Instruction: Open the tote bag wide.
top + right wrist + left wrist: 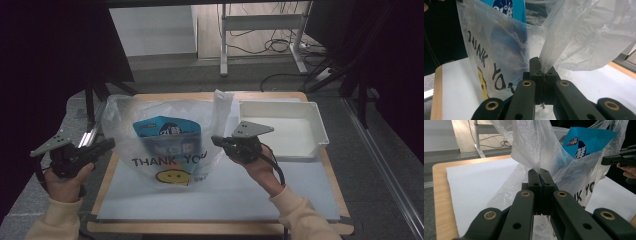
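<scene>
Bag [167,142] sits centre frame in the high view, on the white sheet [220,200] over the table [107,177], with "THANK YOU" and a smiley facing the camera. Blue packet [167,129] stands inside it; its top shows in the upper right of the left gripper view and the upper left of the right gripper view.

Left gripper [539,173]: jaws closed on a fold of the bag's film. Right gripper [542,67]: jaws closed on another fold, on the bag's opposite side. White tray [310,112] lies at right centre, near the right gripper and apart from the bag.

Step judged: holding the bag mouth open by both sides.

- Keep both pinches firm; thin film slips easily.
- Pull apart evenly and level, so the packet does not tip.
- Avoid sharp tugs; film could tear at the jaws.
</scene>
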Action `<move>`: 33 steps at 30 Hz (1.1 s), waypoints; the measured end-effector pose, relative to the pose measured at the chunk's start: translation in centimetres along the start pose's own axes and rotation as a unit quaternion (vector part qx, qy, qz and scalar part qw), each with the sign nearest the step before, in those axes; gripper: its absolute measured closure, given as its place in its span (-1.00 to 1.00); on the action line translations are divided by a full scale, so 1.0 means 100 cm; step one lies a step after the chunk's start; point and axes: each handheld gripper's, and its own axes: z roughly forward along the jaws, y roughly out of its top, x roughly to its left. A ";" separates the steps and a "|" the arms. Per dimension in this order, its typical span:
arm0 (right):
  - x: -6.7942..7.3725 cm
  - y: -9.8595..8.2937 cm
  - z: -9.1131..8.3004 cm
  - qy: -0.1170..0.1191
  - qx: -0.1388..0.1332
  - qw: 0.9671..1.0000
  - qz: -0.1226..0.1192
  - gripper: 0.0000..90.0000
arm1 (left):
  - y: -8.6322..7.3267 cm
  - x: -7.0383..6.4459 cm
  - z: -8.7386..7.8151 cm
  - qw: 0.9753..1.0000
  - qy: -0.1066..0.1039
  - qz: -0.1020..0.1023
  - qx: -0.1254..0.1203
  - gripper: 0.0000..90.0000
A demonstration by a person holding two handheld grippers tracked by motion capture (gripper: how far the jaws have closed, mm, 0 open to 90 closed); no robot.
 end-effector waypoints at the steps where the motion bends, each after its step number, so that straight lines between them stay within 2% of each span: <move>1: 0.000 -0.001 0.001 0.000 0.001 1.000 0.001 0.97 | -0.001 0.000 0.000 1.000 -0.001 -0.001 0.001 1.00; 15: -0.001 -0.022 0.010 0.004 0.016 1.000 0.020 0.97 | -0.023 0.008 0.008 1.000 -0.002 -0.022 0.016 1.00; 33: -0.002 -0.039 0.021 0.004 0.045 0.999 0.027 0.97 | -0.041 0.012 0.019 0.999 0.006 -0.030 0.040 1.00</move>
